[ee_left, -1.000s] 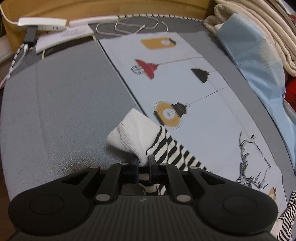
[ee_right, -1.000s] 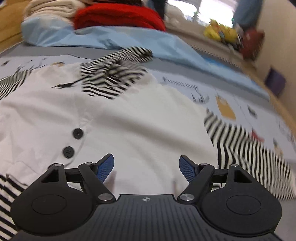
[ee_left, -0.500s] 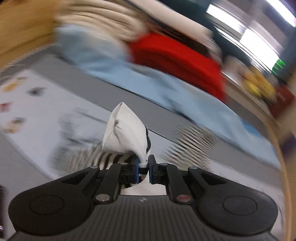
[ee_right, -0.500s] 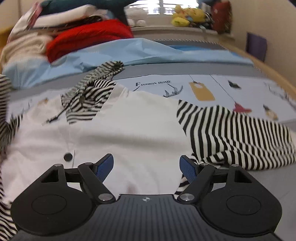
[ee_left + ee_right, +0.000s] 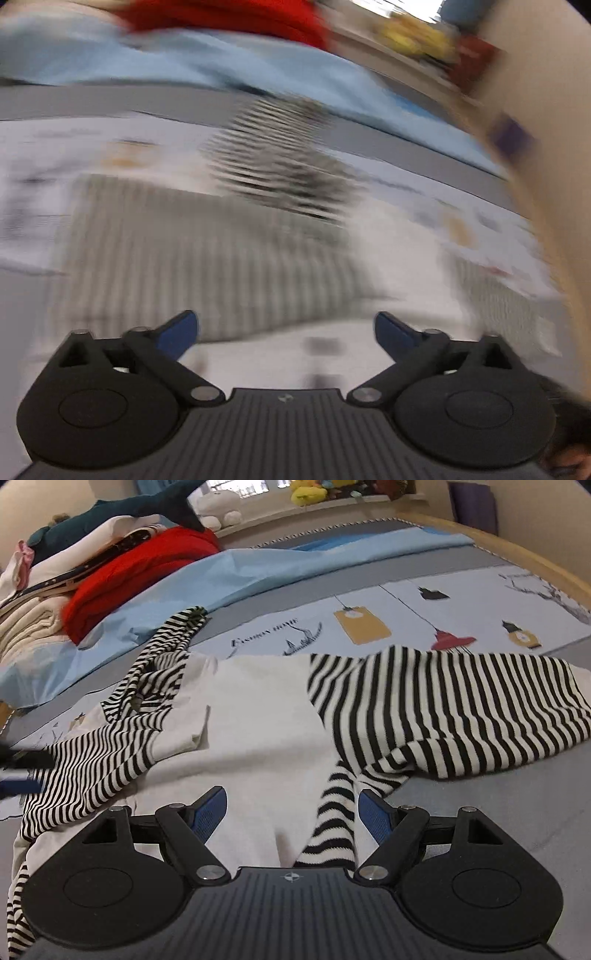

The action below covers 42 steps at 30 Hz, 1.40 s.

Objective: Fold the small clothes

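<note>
A: Left tongs (image 5: 284, 328) have just sprung wide open, nothing between the blue pads. View's all smear, but that's striped cloth lying under them.

B: Yep, and over on the right wrist cam you see it clean: striped sleeve (image 5: 92, 760) laid across the white top (image 5: 258, 716), which is spread on the bed (image 5: 480, 812). So that's sleeve no. 1 folded in, I'd say.

A: Right tongs (image 5: 291, 808)?

B: Parted, gripping nothing, hovering over the hem. A narrow striped bit runs between the pads but they're not pinching it.

A: Other sleeve (image 5: 461, 709) is out flat to the side.

B: That's the next job imo: pinch it near the cuff, carry it across the chest, w/o dragging the body out of shape.
</note>
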### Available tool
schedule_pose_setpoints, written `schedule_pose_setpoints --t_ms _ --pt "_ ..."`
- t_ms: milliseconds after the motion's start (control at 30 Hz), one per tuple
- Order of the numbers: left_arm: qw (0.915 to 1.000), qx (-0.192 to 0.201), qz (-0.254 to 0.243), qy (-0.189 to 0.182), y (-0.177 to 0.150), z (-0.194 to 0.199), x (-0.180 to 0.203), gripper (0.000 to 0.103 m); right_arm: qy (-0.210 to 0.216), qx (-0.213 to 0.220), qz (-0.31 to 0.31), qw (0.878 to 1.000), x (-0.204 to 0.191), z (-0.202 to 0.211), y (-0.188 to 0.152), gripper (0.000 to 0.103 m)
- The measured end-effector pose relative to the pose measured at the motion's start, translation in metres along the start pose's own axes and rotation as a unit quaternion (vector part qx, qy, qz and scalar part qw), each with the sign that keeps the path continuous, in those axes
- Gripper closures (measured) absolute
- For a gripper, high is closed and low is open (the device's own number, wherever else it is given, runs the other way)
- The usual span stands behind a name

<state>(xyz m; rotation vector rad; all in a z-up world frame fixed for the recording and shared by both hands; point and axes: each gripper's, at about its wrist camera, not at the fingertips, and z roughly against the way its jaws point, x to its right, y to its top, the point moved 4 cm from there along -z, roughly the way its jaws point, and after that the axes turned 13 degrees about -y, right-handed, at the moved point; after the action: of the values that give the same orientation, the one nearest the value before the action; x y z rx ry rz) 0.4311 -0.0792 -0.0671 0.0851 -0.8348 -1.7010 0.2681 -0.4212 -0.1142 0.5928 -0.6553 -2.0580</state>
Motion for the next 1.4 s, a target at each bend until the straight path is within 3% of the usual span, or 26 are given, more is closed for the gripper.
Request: schedule_pose_setpoints --t_ms 100,167,233,300,367,500,667,933,1033,1133,1233,1300,1400 --pt "0.9899 0.027 0.003 0.139 -0.016 0.025 -0.058 0.000 0.012 0.014 0.002 1.000 -0.011 0.001 0.003 0.023" --pt "0.9820 0.013 0.011 0.188 -0.029 0.026 -0.091 0.000 0.023 0.016 -0.001 1.000 -0.021 0.000 0.006 0.023" --pt "0.9864 -0.002 0.040 0.159 -0.040 0.022 -0.116 0.000 0.029 0.017 0.000 0.999 -0.031 -0.001 0.006 0.023" --pt "0.9922 -0.039 0.078 0.089 -0.054 0.015 -0.136 0.000 0.028 0.015 0.013 0.999 -0.041 -0.004 0.003 0.023" --pt "0.9935 -0.060 0.082 0.051 -0.060 0.014 -0.146 0.000 0.023 0.011 0.035 0.999 -0.049 -0.008 -0.003 0.023" --pt "0.9956 -0.062 0.039 0.059 -0.066 0.021 -0.138 0.000 0.023 0.009 0.066 0.997 -0.061 -0.010 -0.014 0.023" --pt "0.9902 -0.114 0.031 0.074 -0.082 0.018 -0.144 0.000 0.022 0.017 0.088 0.996 -0.066 -0.008 -0.021 0.023" --pt "0.9907 -0.104 0.056 0.067 -0.129 0.052 -0.137 0.000 0.033 0.038 0.110 0.993 -0.053 0.027 -0.048 0.023" --pt "0.9919 -0.074 0.072 0.074 -0.163 0.078 -0.127 0.000 0.037 0.045 0.103 0.993 -0.037 0.058 -0.074 0.023" --pt "0.9915 -0.076 0.094 0.046 -0.202 0.093 -0.119 0.000 0.005 0.047 0.086 0.995 -0.005 0.082 -0.106 0.023" --pt "0.9925 -0.074 0.092 0.033 -0.228 0.103 -0.108 0.000 -0.040 0.021 0.057 0.997 0.031 0.087 -0.130 0.023" --pt "0.9938 -0.074 0.078 0.028 -0.236 0.105 -0.103 0.000 -0.032 -0.010 0.033 0.999 0.047 0.088 -0.141 0.023" --pt "0.9926 -0.064 0.097 0.034 -0.242 0.106 -0.104 0.000 -0.006 -0.033 0.039 0.999 0.054 0.089 -0.155 0.022"
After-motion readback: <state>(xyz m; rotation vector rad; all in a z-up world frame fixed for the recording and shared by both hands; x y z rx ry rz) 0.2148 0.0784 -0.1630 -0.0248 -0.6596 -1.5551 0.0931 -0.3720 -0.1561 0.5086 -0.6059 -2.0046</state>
